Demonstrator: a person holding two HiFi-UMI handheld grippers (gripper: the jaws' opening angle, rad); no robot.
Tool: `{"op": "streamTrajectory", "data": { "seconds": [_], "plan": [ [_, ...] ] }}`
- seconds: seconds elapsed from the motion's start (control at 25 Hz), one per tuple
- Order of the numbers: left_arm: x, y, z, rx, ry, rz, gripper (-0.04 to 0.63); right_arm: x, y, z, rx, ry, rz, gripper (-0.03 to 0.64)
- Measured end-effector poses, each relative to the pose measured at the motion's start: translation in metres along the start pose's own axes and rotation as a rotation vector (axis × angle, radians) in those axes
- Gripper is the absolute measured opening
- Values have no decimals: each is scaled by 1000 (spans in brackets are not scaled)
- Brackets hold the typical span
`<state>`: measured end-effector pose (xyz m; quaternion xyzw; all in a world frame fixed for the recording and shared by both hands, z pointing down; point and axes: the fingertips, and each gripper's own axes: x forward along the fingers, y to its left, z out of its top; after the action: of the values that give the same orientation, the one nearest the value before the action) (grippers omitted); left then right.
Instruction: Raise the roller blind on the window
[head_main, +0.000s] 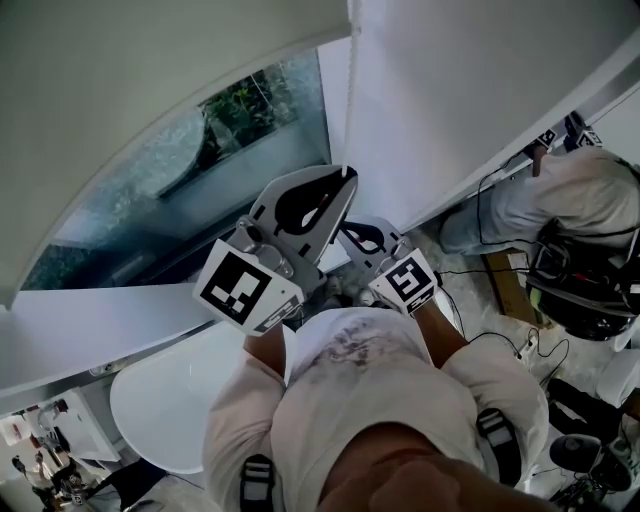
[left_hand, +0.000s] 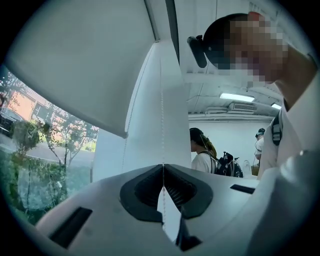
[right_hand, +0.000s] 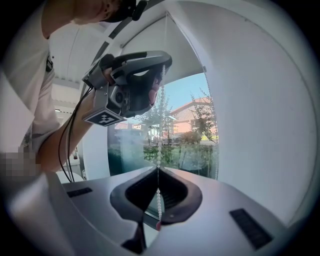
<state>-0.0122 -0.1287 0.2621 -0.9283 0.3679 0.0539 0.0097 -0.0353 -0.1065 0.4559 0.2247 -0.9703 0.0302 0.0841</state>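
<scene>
The white roller blind (head_main: 150, 90) hangs partway down over the window glass (head_main: 200, 170); its lower edge shows in the left gripper view (left_hand: 100, 110). A thin bead chain (head_main: 350, 110) drops beside it. My left gripper (head_main: 340, 185) is the higher one, shut on the bead chain (left_hand: 162, 125), which runs straight up from its meeting jaw tips (left_hand: 162, 166). Just below, my right gripper (head_main: 385, 232) is shut on the same chain (right_hand: 159, 135), whose beads pass between its closed jaws (right_hand: 158, 169). In the right gripper view the left gripper (right_hand: 159, 75) sits above on the chain.
A white wall panel (head_main: 480, 90) flanks the window on the right. Below are the sill (head_main: 100, 330) and a round white table (head_main: 160, 400). A person (head_main: 580, 190) crouches at the right among cables and gear (head_main: 580, 290). Other people (left_hand: 202, 155) stand behind.
</scene>
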Motion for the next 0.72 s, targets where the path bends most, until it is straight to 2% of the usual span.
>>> {"op": "streamTrajectory", "data": {
  "seconds": [0.2,0.36,0.72],
  "plan": [
    [-2,1,-20,-10,15,29,11,5,0,-19,-5,43,6,61],
    [0,2,-43,-34,46,36,11,7,-3,-41,4,91,8,61],
    [-10,2,-71,-106,56,60,11,11,-2,-69,35,144,5,61]
  ]
}}
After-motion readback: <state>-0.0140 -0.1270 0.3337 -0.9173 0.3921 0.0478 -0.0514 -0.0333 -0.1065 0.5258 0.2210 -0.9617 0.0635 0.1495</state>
